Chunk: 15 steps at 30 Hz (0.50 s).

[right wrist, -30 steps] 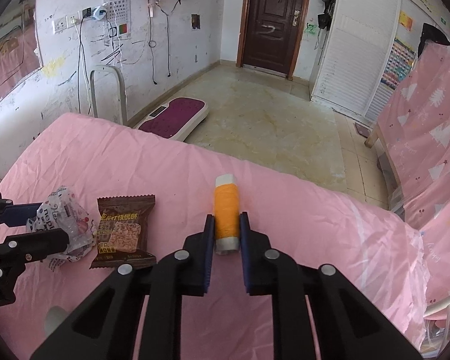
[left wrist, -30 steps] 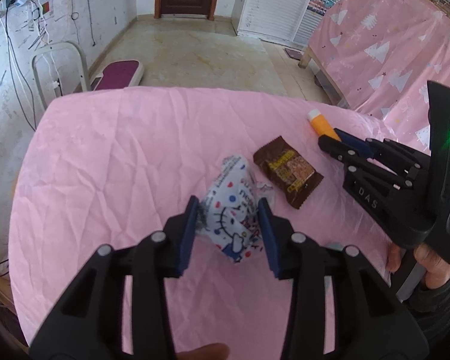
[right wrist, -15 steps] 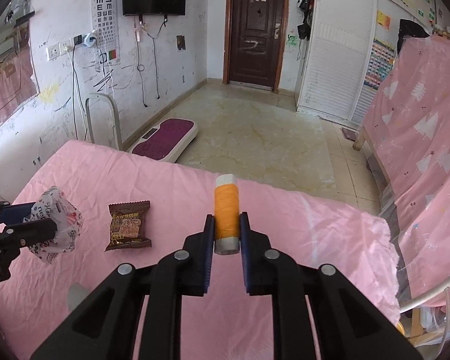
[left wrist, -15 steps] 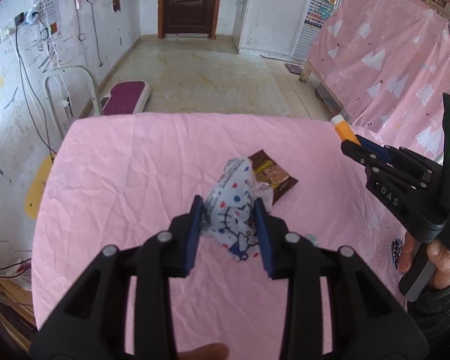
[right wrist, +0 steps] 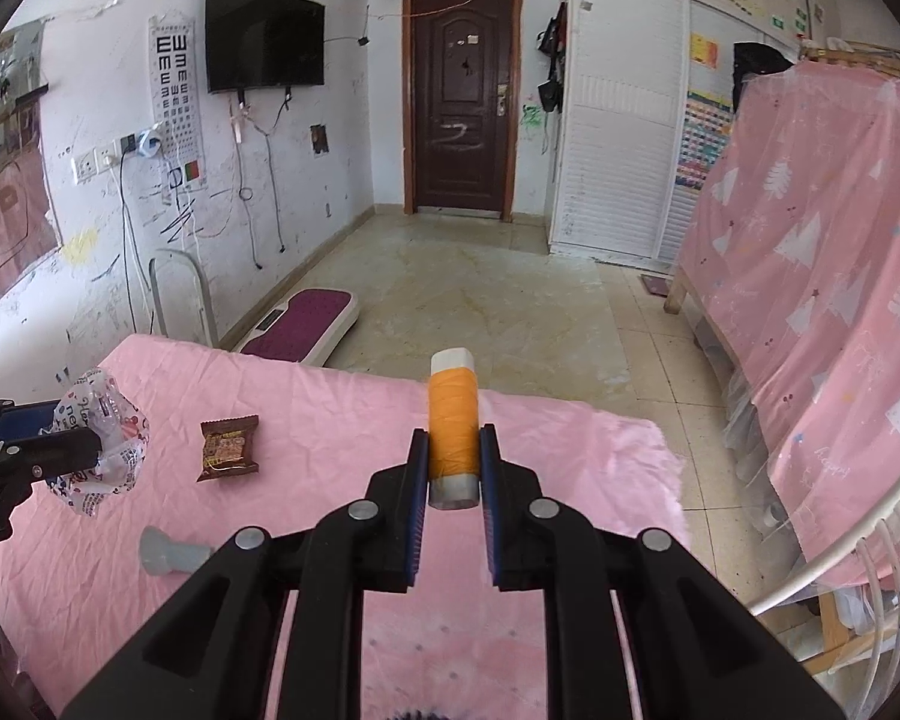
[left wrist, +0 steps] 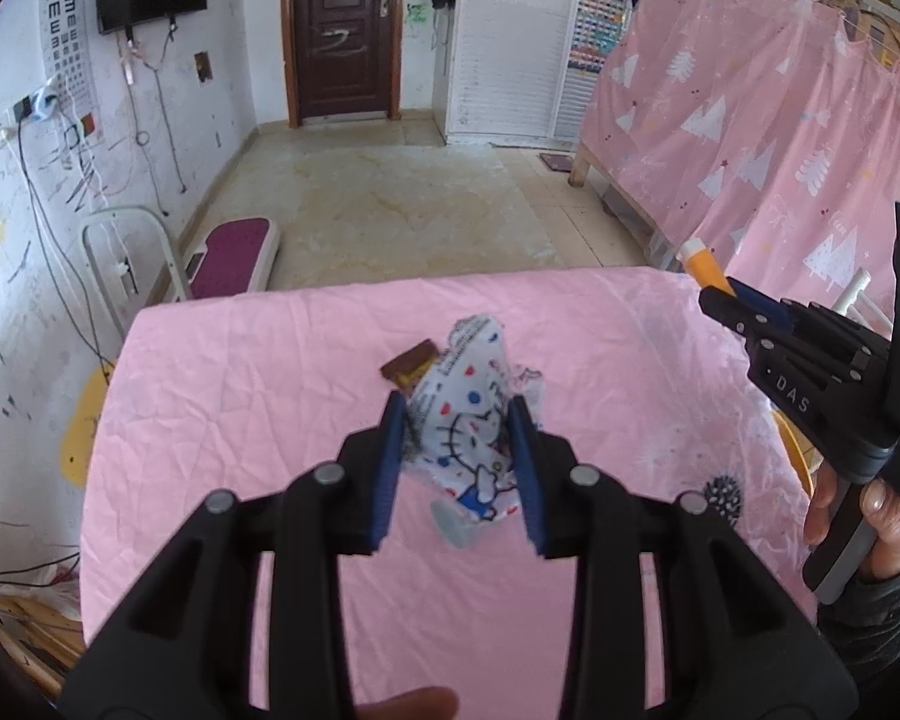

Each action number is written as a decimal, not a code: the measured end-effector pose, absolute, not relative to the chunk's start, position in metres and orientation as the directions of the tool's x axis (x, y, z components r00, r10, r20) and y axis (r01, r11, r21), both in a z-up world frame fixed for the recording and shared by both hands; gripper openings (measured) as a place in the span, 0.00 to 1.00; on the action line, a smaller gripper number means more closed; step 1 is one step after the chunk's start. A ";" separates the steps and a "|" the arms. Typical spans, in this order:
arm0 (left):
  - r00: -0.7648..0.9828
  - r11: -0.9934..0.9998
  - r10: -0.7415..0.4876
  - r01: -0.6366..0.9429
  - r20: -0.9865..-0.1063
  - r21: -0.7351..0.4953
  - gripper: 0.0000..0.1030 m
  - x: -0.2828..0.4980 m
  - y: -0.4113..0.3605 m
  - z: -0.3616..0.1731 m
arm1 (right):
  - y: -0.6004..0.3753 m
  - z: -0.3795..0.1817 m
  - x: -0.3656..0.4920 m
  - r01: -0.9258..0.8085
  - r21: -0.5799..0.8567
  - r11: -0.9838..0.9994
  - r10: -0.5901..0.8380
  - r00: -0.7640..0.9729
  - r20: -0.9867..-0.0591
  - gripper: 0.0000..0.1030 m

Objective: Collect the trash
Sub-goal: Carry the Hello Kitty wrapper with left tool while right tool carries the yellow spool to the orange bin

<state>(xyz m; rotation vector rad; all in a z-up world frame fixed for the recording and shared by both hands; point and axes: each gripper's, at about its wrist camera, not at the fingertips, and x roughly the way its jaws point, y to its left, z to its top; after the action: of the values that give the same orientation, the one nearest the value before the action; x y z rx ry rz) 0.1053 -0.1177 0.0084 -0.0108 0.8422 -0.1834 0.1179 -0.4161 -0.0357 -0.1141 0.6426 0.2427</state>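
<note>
My left gripper (left wrist: pixel 457 420) is shut on a crumpled white cartoon-print wrapper (left wrist: pixel 468 414) and holds it above the pink tablecloth (left wrist: pixel 258 396). My right gripper (right wrist: pixel 453 444) is shut on an orange spool of thread (right wrist: pixel 453 426) with white ends, lifted off the table. A brown snack packet (right wrist: pixel 229 447) lies flat on the cloth; in the left wrist view only a corner of the brown packet (left wrist: pixel 411 363) shows behind the wrapper. The right gripper (left wrist: pixel 720 294) and its spool (left wrist: pixel 703 264) appear at the right of the left wrist view, the left gripper (right wrist: pixel 99 444) at the left edge of the right wrist view.
A small grey plastic piece (right wrist: pixel 171 553) lies on the cloth near the front. A dark spiky object (left wrist: pixel 720 489) rests at the table's right side. Beyond the table stand a purple floor scale (right wrist: pixel 306 327), a white metal frame (right wrist: pixel 174 294) and a pink-draped bed (right wrist: pixel 810 276).
Both grippers have risen and drawn back from the table with the wrapper and the spool in them. The left jaws closed a little tighter on the wrapper. The brown packet stays on the cloth.
</note>
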 end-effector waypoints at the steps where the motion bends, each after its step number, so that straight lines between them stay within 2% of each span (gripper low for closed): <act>1: 0.654 0.982 -0.172 0.170 -0.737 -0.077 0.31 0.103 -0.125 0.011 | -0.426 -0.033 0.112 -0.245 -0.025 0.969 0.182 0.782 -0.597 0.05; 15: 0.657 0.950 -0.223 0.313 -0.720 -0.008 0.31 0.088 -0.213 0.026 | -0.540 -0.024 0.056 -0.072 0.035 0.997 0.079 0.840 -0.537 0.06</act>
<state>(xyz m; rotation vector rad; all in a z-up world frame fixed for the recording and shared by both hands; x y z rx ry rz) 0.0881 -0.2127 0.0261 0.1208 0.7988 -0.3043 0.0564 -0.5403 -0.0237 0.0133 0.5680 0.0795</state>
